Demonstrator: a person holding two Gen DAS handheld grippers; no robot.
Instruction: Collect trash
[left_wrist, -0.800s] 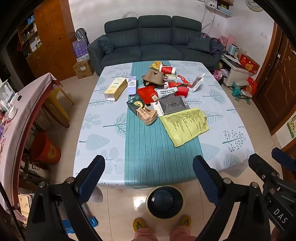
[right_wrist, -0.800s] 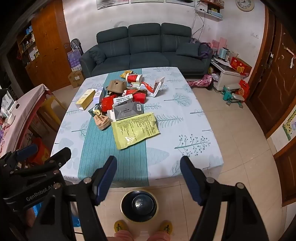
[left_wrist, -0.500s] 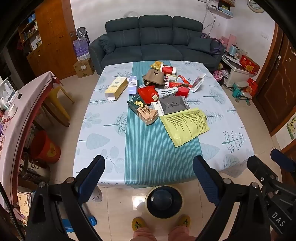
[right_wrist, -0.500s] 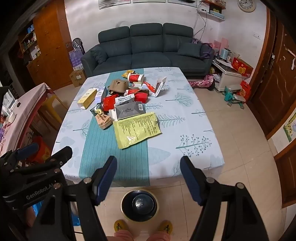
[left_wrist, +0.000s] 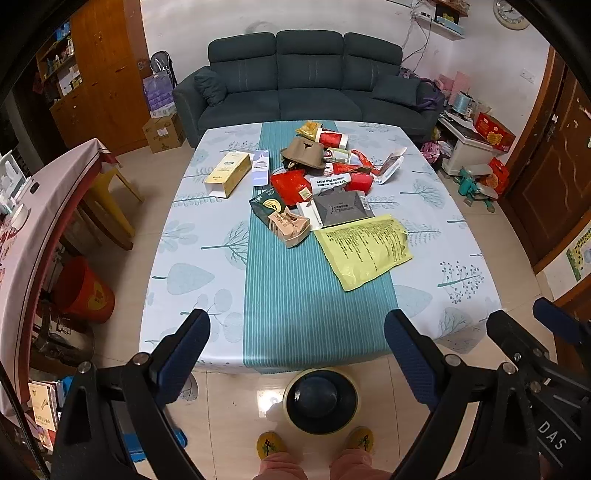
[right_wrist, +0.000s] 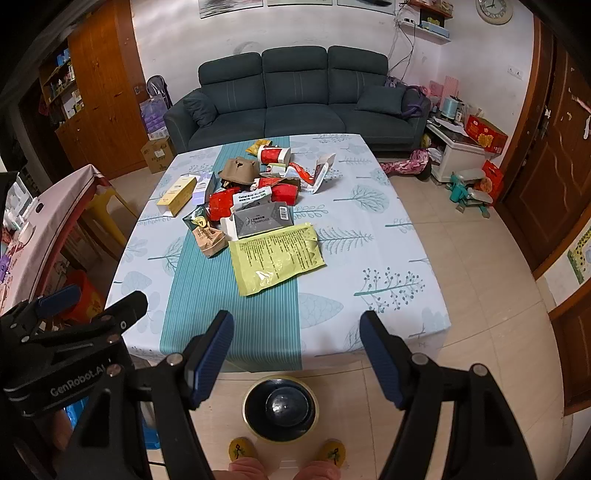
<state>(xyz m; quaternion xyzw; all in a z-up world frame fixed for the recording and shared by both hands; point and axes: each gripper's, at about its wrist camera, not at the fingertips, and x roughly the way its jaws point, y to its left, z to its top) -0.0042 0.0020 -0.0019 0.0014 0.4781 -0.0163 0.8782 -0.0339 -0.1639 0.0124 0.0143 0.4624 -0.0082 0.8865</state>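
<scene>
A pile of trash lies mid-table: a yellow-green bag (left_wrist: 365, 249) (right_wrist: 275, 254) nearest me, a grey packet (left_wrist: 341, 208) (right_wrist: 264, 219), red wrappers (left_wrist: 291, 186) (right_wrist: 221, 203), a tan carton (left_wrist: 290, 227) (right_wrist: 210, 240), a yellow box (left_wrist: 228, 173) (right_wrist: 177, 194) and a brown bag (left_wrist: 304, 155) (right_wrist: 240, 171). A round dark trash bin (left_wrist: 321, 400) (right_wrist: 279, 408) stands on the floor at my feet. My left gripper (left_wrist: 297, 339) and right gripper (right_wrist: 297, 345) are both open and empty, held above the table's near edge.
The table (left_wrist: 199, 236) wears a light tree-print cloth with a teal runner. A dark sofa (left_wrist: 306, 88) stands behind it. A second table (left_wrist: 48, 206), a yellow stool and an orange bucket (left_wrist: 85, 291) are on the left. A door and clutter are on the right.
Both views have shifted slightly, with the table sitting a little lower and closer in frame. Both grippers stay open and nothing on the table has moved.
</scene>
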